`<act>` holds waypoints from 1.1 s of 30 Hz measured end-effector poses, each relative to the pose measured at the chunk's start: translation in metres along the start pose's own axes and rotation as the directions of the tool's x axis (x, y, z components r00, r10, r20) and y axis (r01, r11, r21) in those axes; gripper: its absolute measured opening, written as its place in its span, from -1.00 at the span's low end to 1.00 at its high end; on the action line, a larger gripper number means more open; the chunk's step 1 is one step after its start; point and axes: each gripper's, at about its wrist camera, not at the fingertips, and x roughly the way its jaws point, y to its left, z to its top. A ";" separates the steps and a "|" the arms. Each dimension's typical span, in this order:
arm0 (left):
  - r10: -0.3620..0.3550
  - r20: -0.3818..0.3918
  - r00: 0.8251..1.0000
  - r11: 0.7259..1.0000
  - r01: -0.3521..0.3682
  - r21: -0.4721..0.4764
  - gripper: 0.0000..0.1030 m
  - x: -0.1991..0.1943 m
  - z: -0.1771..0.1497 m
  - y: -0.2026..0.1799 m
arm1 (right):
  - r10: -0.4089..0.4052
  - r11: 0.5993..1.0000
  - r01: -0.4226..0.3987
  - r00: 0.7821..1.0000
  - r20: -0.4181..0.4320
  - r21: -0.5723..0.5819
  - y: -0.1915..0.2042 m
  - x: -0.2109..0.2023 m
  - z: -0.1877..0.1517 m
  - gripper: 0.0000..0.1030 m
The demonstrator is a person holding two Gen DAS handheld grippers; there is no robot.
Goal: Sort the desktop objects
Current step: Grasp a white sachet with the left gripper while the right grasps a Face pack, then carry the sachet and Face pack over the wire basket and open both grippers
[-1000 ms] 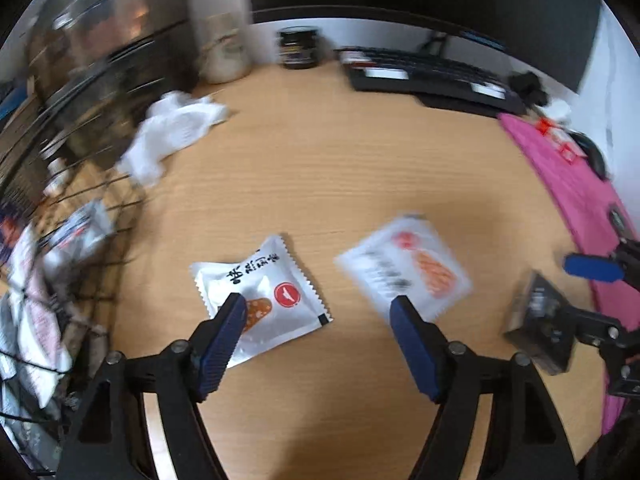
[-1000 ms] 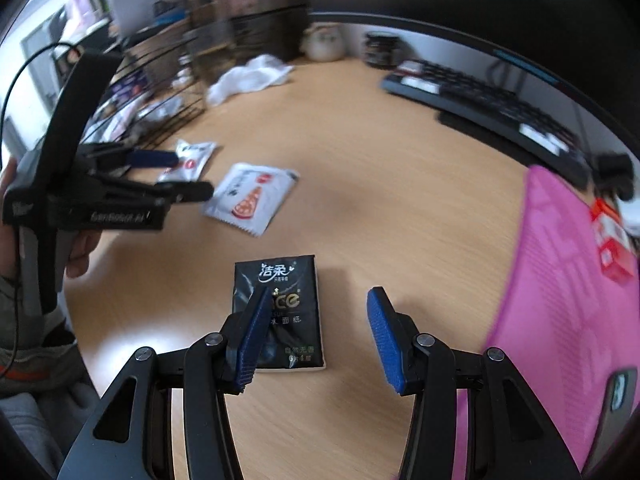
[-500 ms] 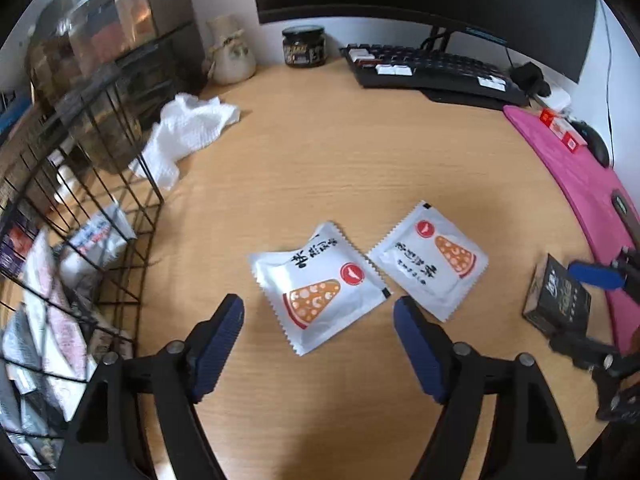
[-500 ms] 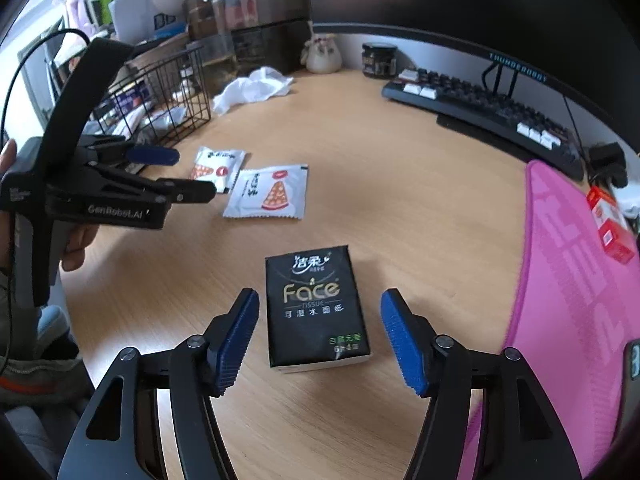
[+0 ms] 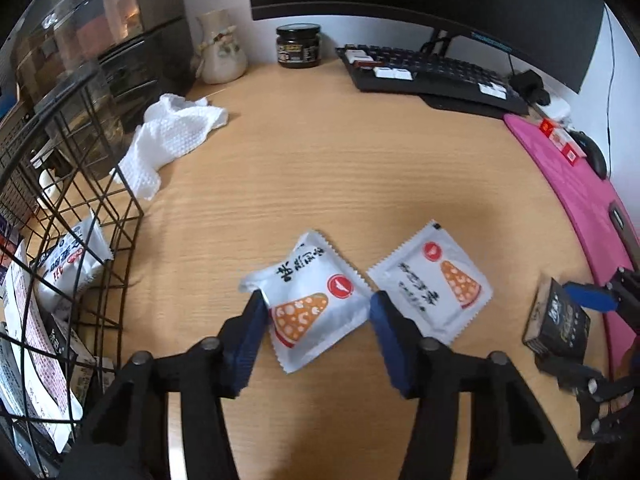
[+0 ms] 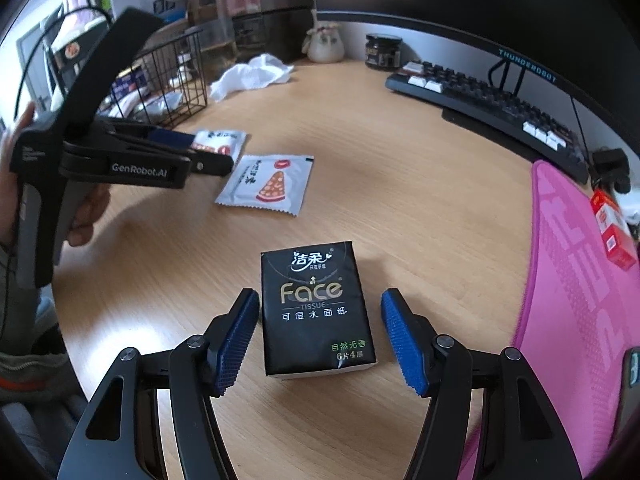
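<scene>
A white snack packet with an orange triangle print lies on the wooden desk between the fingers of my left gripper. Its jaws are closing, with the pads at the packet's two edges. A second, similar packet lies just to the right, outside the fingers. In the right wrist view a black tissue pack lies flat between the fingers of my right gripper. These jaws are closing too; the left pad is near the pack and a gap shows at the right pad. The left gripper also appears there, held by a hand.
A black wire basket with several packets stands at the left. Behind it lie a white cloth, a vase and a dark jar. A keyboard sits at the back, and a pink mat with a red box at the right.
My left gripper has come forward over the left packet and its jaws have narrowed around it. The right gripper's jaws widened to both sides of the tissue pack, then narrowed.
</scene>
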 end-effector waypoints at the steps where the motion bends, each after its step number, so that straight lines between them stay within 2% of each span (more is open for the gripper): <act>1: -0.006 0.001 1.000 1.000 0.006 0.008 -0.01 -0.001 -0.001 -0.001 | -0.016 1.000 0.016 1.000 0.001 -0.008 0.001 0.000 0.000 -0.08; 4: 0.006 0.002 1.000 1.000 -0.006 0.030 -0.21 -0.004 -0.002 -0.006 | -0.020 1.000 0.020 1.000 -0.006 -0.002 -0.001 0.000 0.001 -0.08; 6: 0.031 0.010 0.999 0.998 -0.032 0.057 -0.43 -0.007 -0.003 -0.011 | -0.023 1.000 0.023 1.000 -0.008 0.002 0.000 0.001 0.001 -0.09; 10: 0.039 0.017 0.999 0.997 -0.040 0.061 -0.66 -0.011 -0.003 -0.012 | -0.022 1.000 0.022 1.000 -0.008 0.012 0.000 0.000 0.001 -0.09; 11: 0.032 0.017 0.999 0.998 -0.033 0.057 -0.80 -0.012 -0.003 -0.010 | -0.021 1.000 0.021 1.000 -0.008 0.013 0.000 0.000 0.001 -0.09; 23: -0.003 0.060 0.998 0.999 0.001 0.038 -0.84 -0.040 0.001 -0.006 | -0.020 0.999 0.019 1.000 0.023 0.026 -0.001 -0.011 0.006 -0.09; 28: -0.016 0.126 0.992 1.000 0.013 0.027 -0.84 -0.074 0.005 -0.003 | -0.023 1.000 0.022 0.998 0.060 0.010 0.008 -0.026 0.021 -0.09; 33: -0.013 0.231 0.973 1.000 0.011 0.009 -0.84 -0.126 0.007 0.008 | -0.006 0.999 0.011 0.991 0.137 -0.036 0.030 -0.052 0.056 -0.09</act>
